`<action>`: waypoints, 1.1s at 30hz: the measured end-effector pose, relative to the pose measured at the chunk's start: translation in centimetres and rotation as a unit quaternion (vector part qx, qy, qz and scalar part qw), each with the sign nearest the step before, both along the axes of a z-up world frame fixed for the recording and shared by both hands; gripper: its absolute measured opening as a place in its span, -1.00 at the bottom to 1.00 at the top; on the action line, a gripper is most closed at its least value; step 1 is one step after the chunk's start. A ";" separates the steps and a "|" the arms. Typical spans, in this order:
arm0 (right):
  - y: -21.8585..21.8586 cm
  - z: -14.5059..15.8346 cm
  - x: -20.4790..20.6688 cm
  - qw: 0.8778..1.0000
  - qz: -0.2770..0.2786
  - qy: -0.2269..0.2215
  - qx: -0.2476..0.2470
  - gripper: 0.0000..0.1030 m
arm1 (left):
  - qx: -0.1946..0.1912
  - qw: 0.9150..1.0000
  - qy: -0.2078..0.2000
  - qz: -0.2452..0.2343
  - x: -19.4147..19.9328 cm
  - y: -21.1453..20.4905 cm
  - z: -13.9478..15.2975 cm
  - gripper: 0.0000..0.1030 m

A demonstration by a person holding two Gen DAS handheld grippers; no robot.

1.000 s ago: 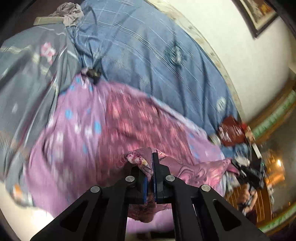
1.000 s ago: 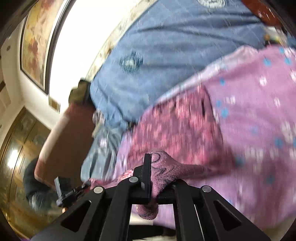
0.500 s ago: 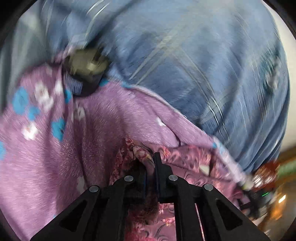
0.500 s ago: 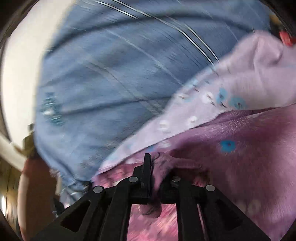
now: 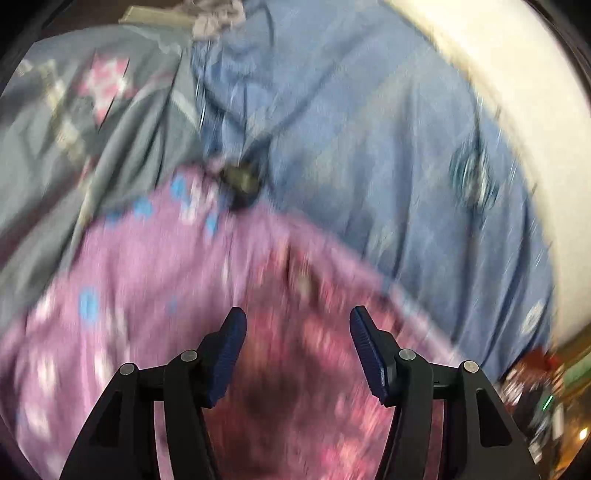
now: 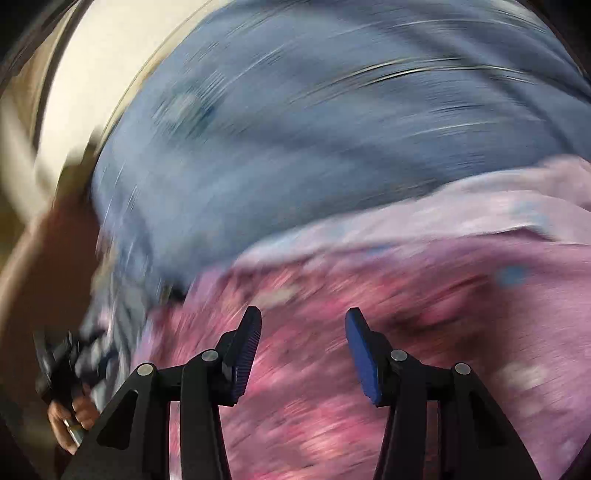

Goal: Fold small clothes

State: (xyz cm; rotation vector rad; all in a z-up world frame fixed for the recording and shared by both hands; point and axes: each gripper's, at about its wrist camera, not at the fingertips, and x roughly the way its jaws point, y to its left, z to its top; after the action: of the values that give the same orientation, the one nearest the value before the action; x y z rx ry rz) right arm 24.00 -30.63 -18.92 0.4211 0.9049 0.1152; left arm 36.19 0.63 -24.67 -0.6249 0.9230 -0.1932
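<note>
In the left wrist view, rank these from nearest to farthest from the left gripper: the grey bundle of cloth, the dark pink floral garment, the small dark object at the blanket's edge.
1. Dark pink floral garment: right under the open left gripper.
2. Small dark object: up the view, at the purple blanket's far edge.
3. Grey bundle of cloth: top edge, farthest.

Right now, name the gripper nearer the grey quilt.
Left. Both grippers' jaws have just been opening, nothing between them, over the pink garment. The left gripper has the grey quilt ahead-left; the right gripper is further right, quilt outside its view.
</note>
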 end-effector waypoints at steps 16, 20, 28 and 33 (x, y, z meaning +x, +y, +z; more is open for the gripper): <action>3.5 -5.6 16.0 0.995 -0.098 0.014 -0.006 -0.08 | 0.057 0.996 0.063 -0.020 3.0 -0.4 -4.7 0.10; 0.3 -2.7 10.4 0.995 -0.092 -0.007 -0.038 -0.08 | 0.058 0.997 0.056 -0.005 3.0 0.3 -4.4 0.10; -7.8 -2.9 -4.0 0.987 -0.133 0.059 -0.076 -0.08 | 0.117 0.989 0.086 -0.009 1.5 0.2 -4.8 0.11; -12.0 -4.7 -10.0 0.973 -0.206 0.089 -0.052 -0.15 | 0.128 0.988 0.085 -0.016 1.6 0.8 -4.8 0.17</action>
State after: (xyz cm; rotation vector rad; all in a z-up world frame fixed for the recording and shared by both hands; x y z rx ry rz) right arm 14.01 -42.61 -23.59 0.5190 0.9765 -0.3540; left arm 37.80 1.46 -29.44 -0.3926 1.1032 -0.0493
